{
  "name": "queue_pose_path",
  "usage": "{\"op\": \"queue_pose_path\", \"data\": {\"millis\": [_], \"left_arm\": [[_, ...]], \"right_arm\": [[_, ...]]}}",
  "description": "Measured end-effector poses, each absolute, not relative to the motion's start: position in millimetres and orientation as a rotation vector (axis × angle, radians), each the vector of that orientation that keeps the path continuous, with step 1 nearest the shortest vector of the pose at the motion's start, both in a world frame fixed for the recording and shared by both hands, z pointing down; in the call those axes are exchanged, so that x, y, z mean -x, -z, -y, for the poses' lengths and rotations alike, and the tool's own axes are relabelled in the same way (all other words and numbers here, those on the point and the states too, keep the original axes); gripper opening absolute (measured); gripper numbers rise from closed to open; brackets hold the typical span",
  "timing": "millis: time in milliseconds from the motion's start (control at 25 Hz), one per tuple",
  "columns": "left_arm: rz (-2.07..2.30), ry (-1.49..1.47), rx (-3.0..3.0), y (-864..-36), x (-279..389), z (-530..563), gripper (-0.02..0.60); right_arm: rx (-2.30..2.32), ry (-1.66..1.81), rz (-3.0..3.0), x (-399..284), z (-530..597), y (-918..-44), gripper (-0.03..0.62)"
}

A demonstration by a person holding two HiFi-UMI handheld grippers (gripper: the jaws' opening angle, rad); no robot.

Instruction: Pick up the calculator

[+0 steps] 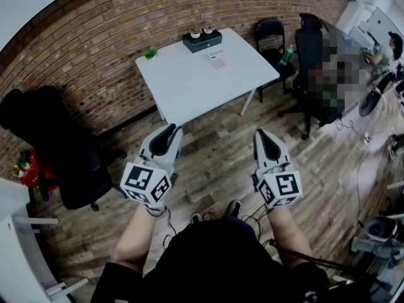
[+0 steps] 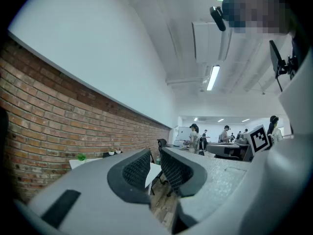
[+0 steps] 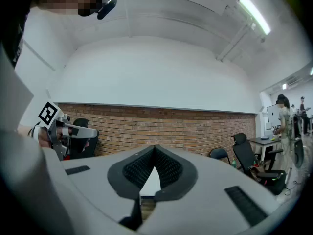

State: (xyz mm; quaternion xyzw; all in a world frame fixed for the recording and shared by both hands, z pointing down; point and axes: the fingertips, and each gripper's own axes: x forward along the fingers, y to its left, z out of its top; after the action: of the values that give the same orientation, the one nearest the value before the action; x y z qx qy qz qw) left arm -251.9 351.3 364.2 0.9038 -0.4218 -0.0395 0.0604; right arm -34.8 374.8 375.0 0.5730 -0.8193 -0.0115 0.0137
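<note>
Calculator: small and pale, lying flat on the far right part of the white table. It sits just on the near side of a dark box that stands at the far edge. Its keys and display are too small to read. The box carries two small pots, detail lost. A green sprig sits at the table's far left corner, kind unclear.

Both gripper views: each gripper's own body fills the lower frame. Only a white sliver of table shows past the pads, and the calculator can't be made out in either. The near edge of the head view is taken up by the person's dark top.

Left gripper: held level, pointing toward the table. Jaws are a narrow slit apart, with nothing between them and nothing touched.

Right gripper: held level. Jaws are clenched tip to tip, empty, touching nothing.

Both grippers hang over the wood floor, well short of the table.

Room: bare floor lies between the grippers and the table's near edge. The near half of the tabletop is bare. A folding chair and an office chair crowd the table's right side. A dark chair stands at left by the brick wall, well apart from the table.
</note>
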Motion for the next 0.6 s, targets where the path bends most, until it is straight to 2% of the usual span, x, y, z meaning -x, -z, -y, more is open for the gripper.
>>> {"op": "queue_pose_path", "data": {"millis": [320,600], "left_arm": [[1.262,0.083,-2.741,-371,255,-372,0.065],[1.230,0.159,-2.705,-368,255,-381,0.066]], "right_arm": [[-1.818,0.049,2.530,37,-394,-372,0.003],[-2.071,-0.064,2.507,1,-409,-358,0.006]]}}
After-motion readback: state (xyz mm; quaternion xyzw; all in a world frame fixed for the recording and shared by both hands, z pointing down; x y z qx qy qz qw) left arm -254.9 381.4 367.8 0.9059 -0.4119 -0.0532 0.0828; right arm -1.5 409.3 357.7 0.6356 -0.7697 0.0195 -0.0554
